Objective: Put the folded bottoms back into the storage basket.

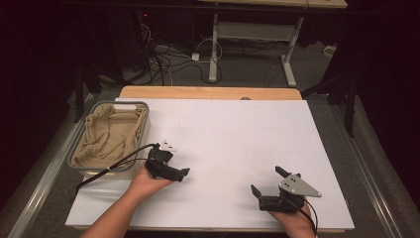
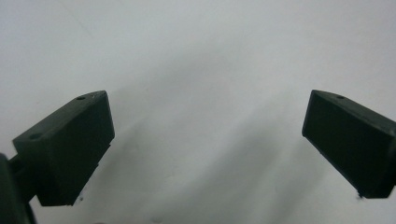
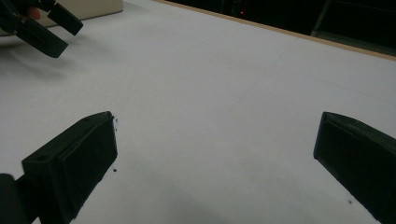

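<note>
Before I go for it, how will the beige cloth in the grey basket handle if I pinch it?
The beige cloth lies crumpled in soft folds, so it will probably drape limply. It looks thin, so likely light. It lines the grey basket up to the rim, so pulling may drag the basket along. Left gripper and right gripper both stand open.

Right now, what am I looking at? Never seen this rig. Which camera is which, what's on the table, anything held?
A person holds a handheld two-jaw gripper in each hand. The high view looks down on the white table: the left gripper is near a grey basket lined with beige cloth, and the right gripper is at the near right. The other two views come from cameras riding on each gripper, looking along its black jaws. Both grippers are open over bare table, holding nothing.
</note>
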A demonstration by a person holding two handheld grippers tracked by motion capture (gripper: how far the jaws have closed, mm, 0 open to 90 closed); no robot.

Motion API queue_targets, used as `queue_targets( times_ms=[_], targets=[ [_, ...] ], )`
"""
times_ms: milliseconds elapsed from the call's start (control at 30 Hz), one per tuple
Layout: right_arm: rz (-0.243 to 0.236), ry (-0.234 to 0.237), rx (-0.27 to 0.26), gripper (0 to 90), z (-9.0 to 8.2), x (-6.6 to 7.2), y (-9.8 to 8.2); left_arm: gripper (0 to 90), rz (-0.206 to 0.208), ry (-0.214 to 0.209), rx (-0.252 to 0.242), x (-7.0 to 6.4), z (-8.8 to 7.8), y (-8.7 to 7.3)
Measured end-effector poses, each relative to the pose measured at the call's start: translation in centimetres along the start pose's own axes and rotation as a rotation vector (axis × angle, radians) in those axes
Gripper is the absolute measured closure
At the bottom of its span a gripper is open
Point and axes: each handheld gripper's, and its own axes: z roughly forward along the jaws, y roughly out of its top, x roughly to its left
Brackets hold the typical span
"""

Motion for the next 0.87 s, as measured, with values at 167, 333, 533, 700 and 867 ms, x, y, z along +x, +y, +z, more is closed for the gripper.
queue_targets(
  times_ms=[167,333,533,700,867],
  targets=[
    [0.005,0.003,-0.013,0.5,0.0,0.2,-0.1,1.8,0.001,-0.037,-0.179,-0.2,-0.8,-1.6],
    [0.009,0.001,-0.029,0.5,0.0,0.3,-0.1,1.8,0.012,-0.036,-0.327,-0.4,-1.8,-3.0],
    [0.034,-0.010,-0.061,0.5,-0.4,0.4,-0.5,1.7,0.005,-0.043,-0.489,-0.4,-3.1,-4.5],
    [0.037,-0.028,-0.081,0.5,-0.8,0.4,-0.6,1.7,0.023,-0.088,-0.558,-0.3,-3.5,-5.0],
    [0.051,-0.042,-0.091,0.5,-1.0,0.3,-0.7,1.7,0.038,-0.099,-0.574,-0.4,-3.6,-5.1]
  ],
)
